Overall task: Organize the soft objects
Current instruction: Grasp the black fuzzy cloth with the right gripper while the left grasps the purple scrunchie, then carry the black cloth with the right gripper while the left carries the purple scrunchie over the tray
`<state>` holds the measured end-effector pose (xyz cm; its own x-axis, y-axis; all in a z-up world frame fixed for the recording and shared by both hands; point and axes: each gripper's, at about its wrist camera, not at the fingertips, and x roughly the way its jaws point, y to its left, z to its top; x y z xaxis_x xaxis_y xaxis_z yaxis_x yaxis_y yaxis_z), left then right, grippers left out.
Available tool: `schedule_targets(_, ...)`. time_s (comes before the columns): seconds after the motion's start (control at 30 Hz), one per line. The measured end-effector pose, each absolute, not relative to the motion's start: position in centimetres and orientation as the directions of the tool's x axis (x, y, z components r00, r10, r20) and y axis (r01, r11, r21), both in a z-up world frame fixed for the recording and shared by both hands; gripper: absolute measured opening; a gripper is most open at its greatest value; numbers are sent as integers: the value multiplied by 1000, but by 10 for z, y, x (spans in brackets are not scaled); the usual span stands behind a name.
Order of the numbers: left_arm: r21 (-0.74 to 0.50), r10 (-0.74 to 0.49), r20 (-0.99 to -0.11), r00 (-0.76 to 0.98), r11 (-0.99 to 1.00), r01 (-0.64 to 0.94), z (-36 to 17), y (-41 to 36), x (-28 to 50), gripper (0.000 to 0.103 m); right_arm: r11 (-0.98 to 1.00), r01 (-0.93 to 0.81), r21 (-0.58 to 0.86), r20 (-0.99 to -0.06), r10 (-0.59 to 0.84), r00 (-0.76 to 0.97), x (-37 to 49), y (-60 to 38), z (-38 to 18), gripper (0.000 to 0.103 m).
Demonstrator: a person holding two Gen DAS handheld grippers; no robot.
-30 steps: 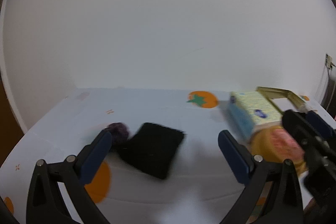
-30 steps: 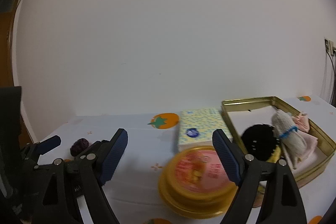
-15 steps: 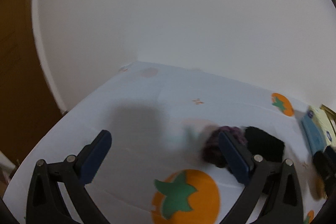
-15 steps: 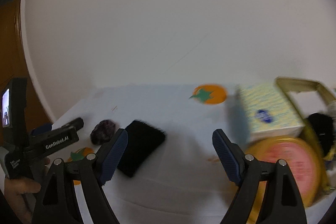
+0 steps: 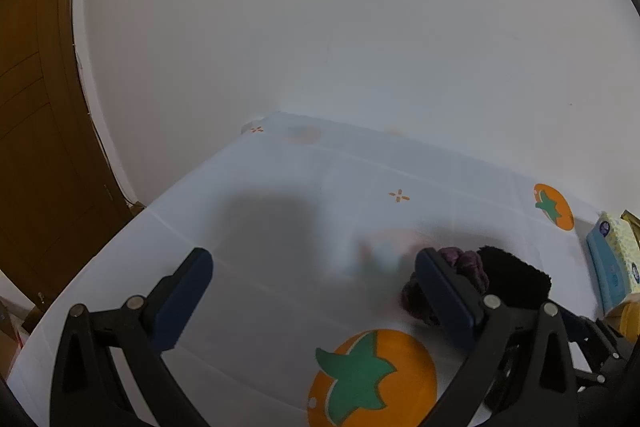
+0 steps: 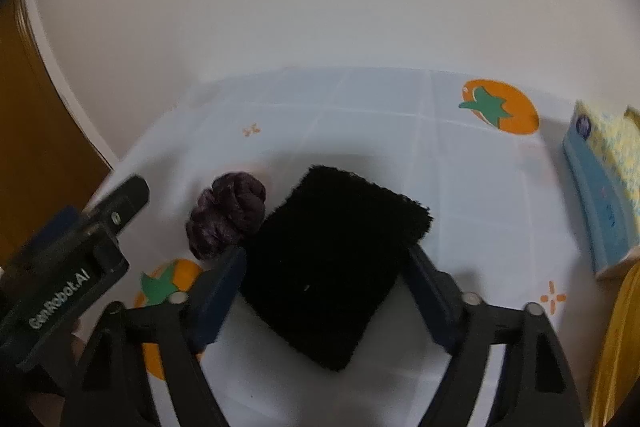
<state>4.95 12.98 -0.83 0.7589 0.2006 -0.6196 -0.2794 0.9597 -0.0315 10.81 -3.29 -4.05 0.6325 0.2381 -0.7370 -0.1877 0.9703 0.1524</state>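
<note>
Step in hand, judged: pickup of black fuzzy cloth (image 6: 336,267) by right gripper (image 6: 324,287). Jaws were closing, cloth between them, pads at its side edges; firm pinch not yet evident. Cloth lay flat on tablecloth (image 6: 360,115), touching purple scrunchie (image 6: 228,219) at its left. Left gripper (image 5: 312,291) stood wide open, empty, scrunchie just right of its right pad. Next move called for: finish squeeze, lift clear without dragging scrunchie.

Both cameras look forward and down along their own fingers at the tablecloth (image 5: 280,211). The right one sits closer. Both show the black cloth (image 6: 336,267) and purple scrunchie (image 6: 228,219).
</note>
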Motion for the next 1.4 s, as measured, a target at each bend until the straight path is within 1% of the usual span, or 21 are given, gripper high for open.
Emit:
schedule_targets(0.03,-34,201,-619,759,959,-282,-8,131,50,103,968,-199,152,-738,245,629,108,-31,-41,43)
schedule_targets(0.07,-38,200,-619,760,958,-284,-8,132,50,103,965,-210,158,-737,257,625,108,-31,-42,42)
schedule_targets(0.13,-54,189,-620,761,958,-282,-8,136,50,103,957,-229,177,-734,283,618,111,-34,-42,31)
schedule_targets(0.2,-65,180,-618,765,958,-278,-8,139,49,103,952,-244,188,-722,302,623,108,-36,-41,27)
schedule_targets(0.27,-74,168,-609,775,961,-266,-7,140,48,103,944,-265,198,-689,326,648,101,-43,-37,26)
schedule_targets(0.37,-100,119,-575,810,972,-213,-2,136,42,103,957,-270,101,-611,275,743,75,-57,-23,26)
schedule_targets(0.47,-103,37,-550,835,988,-112,2,122,38,103,964,-263,27,-541,235,807,51,-74,-14,26)
schedule_targets(0.57,-91,-55,-567,822,996,4,0,101,44,103,961,-275,16,-516,243,821,38,-95,-12,26)
schedule_targets(0.63,-49,-71,-588,806,997,52,-4,82,52,102,962,-272,32,-511,250,823,29,-109,-13,26)
schedule_targets(0.67,-17,-60,-606,793,998,62,-7,75,57,97,962,-269,36,-508,249,824,26,-115,-12,26)
schedule_targets(0.7,19,-44,-632,774,997,72,-11,67,62,89,963,-267,39,-506,249,825,24,-119,-12,26)
schedule_targets(0.77,91,4,-685,728,993,80,-18,52,73,84,963,-267,46,-506,253,825,21,-125,-12,26)
schedule_targets(0.83,128,51,-726,686,990,62,-25,48,84,77,963,-265,52,-506,254,824,17,-127,-12,26)
schedule_targets(0.87,127,59,-739,671,991,52,-28,49,87,71,962,-267,52,-510,255,822,19,-127,-13,26)
schedule_targets(0.9,109,55,-759,649,993,44,-31,52,92,68,962,-268,51,-512,255,820,24,-121,-12,26)
schedule_targets(0.93,91,43,-772,634,995,43,-34,54,93,68,961,-271,50,-514,257,818,23,-123,-11,26)
schedule_targets(1.03,-25,-55,-788,613,998,58,-36,67,96,59,960,-274,48,-518,259,816,27,-124,-13,26)
schedule_targets(1.1,-15,-36,-785,619,999,40,-35,68,94,45,960,-274,49,-518,259,815,29,-125,-14,26)
schedule_targets(1.13,-9,-36,-782,622,999,46,-34,66,92,43,961,-274,49,-517,259,816,29,-125,-14,26)
schedule_targets(1.23,41,7,-746,665,999,34,-26,57,83,41,960,-275,54,-502,265,824,28,-127,-13,26)
schedule_targets(1.4,153,125,-562,818,987,-46,-2,51,55,41,962,-272,21,-449,252,857,17,-125,-7,26)
